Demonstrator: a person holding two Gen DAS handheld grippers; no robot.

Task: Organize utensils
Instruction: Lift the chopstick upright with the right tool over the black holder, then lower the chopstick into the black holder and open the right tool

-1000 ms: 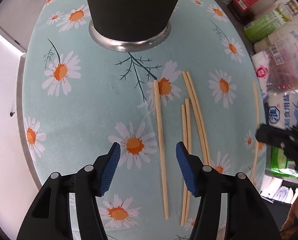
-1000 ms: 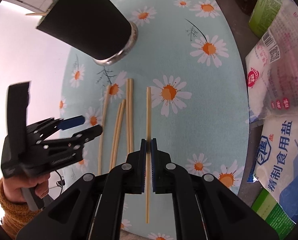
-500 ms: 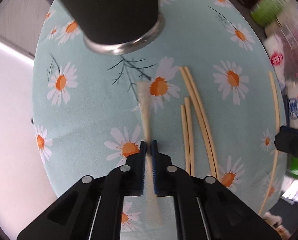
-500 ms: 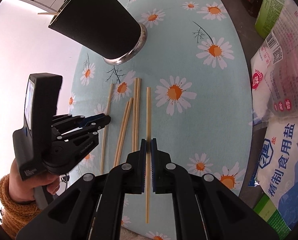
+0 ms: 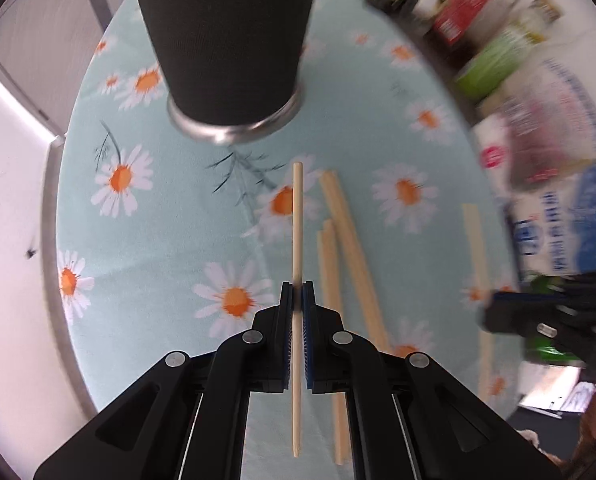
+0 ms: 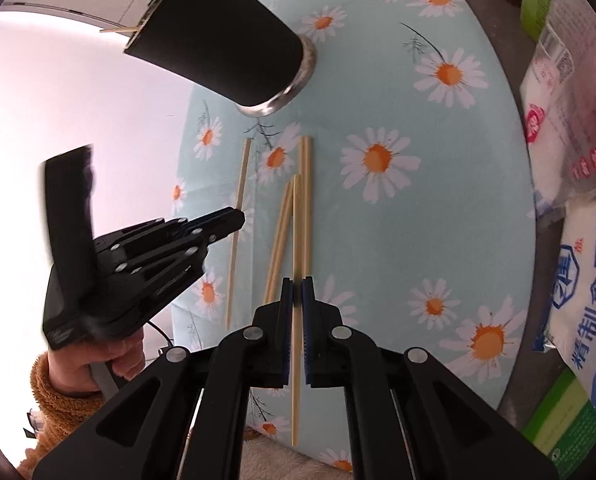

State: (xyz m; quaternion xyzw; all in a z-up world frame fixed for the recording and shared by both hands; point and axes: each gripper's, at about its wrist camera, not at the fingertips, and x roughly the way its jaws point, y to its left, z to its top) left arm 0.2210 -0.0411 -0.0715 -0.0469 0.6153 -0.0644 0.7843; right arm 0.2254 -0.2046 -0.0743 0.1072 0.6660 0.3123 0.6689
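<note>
My left gripper (image 5: 296, 294) is shut on a wooden chopstick (image 5: 296, 220) and holds it above the daisy tablecloth, tip toward the black utensil cup (image 5: 221, 36). My right gripper (image 6: 296, 292) is shut on another chopstick (image 6: 295, 220), held over the loose chopsticks (image 6: 306, 200) on the cloth. The left gripper shows in the right wrist view (image 6: 233, 220), its chopstick (image 6: 239, 200) through it. The cup (image 6: 221, 52) holds several chopsticks. The right gripper (image 5: 494, 312) shows at the right of the left wrist view. Loose chopsticks (image 5: 350, 248) lie between the two grippers.
Salt bags (image 6: 586, 264), food packets (image 6: 566, 92) and bottles (image 5: 458, 20) crowd the table's right side. The round table's left edge (image 5: 51, 240) drops off to a pale floor. A green box (image 6: 558, 428) sits at the near right.
My left gripper closed on the leftmost chopstick and lifted it off the cloth. My right gripper, holding its chopstick, moved left over the loose chopsticks.
</note>
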